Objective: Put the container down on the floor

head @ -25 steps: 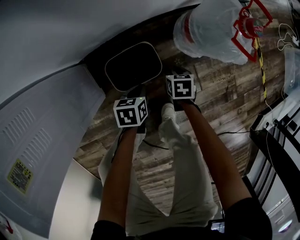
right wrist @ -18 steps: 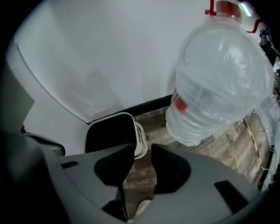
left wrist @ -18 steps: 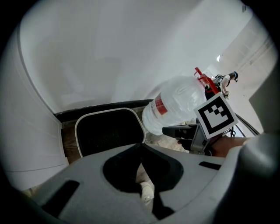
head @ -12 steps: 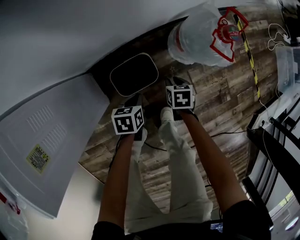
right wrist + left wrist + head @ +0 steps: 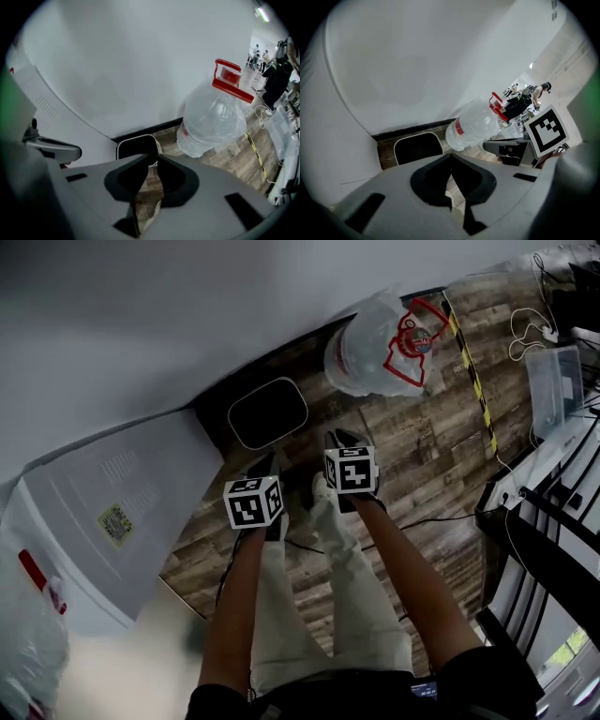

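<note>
The container (image 5: 375, 352) is standing upright on the wooden floor (image 5: 422, 474) at about 1 o'clock from the person's feet. It is sitting close to the wall with its red handle and cap on top, and neither tool is touching it. The left tool (image 5: 263, 467) is hanging with its jaws pressed together on nothing, and the right tool (image 5: 338, 440) is doing the same, just beside it at 3 o'clock. Judging by this, the put-down is looking finished.

What is risking trouble now is the retreat. A thin black cable (image 5: 309, 542) is lying across the floor right by the shoes, so a careless step back could be snagging it. A swing of the right tool toward 1 o'clock could be nudging the tall, light-looking container over.

A black tray with a pale rim (image 5: 268, 412) is lying against the wall at 11 o'clock, near the container but apart from it. A white appliance (image 5: 112, 512) is crowding the 9 o'clock side. Yellow-black tape (image 5: 469, 362), white cords (image 5: 525, 329) and a clear box (image 5: 553, 381) are sitting out toward 2 o'clock, well apart from both tools.
</note>
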A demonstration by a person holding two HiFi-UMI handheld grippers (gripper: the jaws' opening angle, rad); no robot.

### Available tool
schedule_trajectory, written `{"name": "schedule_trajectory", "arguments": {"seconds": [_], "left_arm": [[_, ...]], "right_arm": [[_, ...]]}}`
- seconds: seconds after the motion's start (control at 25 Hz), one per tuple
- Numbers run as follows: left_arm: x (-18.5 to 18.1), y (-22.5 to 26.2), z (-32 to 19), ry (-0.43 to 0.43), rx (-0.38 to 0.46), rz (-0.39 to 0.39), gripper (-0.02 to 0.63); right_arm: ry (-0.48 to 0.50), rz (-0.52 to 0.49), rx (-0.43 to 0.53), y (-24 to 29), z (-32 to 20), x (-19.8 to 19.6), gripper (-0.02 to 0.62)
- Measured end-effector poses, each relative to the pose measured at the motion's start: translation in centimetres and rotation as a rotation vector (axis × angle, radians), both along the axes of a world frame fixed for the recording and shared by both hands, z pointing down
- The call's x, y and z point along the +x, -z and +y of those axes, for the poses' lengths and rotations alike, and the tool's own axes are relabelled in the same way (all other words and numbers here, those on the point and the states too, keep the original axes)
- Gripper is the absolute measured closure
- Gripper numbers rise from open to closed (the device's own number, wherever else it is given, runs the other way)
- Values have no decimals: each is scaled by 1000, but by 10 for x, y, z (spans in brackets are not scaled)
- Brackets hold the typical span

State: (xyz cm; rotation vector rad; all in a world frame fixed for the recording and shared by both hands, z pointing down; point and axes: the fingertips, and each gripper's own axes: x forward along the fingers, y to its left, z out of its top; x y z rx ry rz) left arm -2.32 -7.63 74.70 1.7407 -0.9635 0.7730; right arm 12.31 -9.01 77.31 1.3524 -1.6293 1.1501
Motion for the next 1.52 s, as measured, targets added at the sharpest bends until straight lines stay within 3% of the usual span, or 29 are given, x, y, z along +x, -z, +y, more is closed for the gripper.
{"name": "schedule_trajectory", "arguments": {"seconds": [0.56, 1.08, 1.52], "left_arm": [[-9, 142, -45, 122, 110, 29, 591], [18, 251, -52, 116, 174, 45, 591], [36, 361, -57, 144, 306, 44, 591]], "right_arm": [[89, -71, 83, 151, -23, -23, 548], [111, -123, 165, 257, -52, -12, 558], [105, -211, 279, 366, -53, 7, 558]]}}
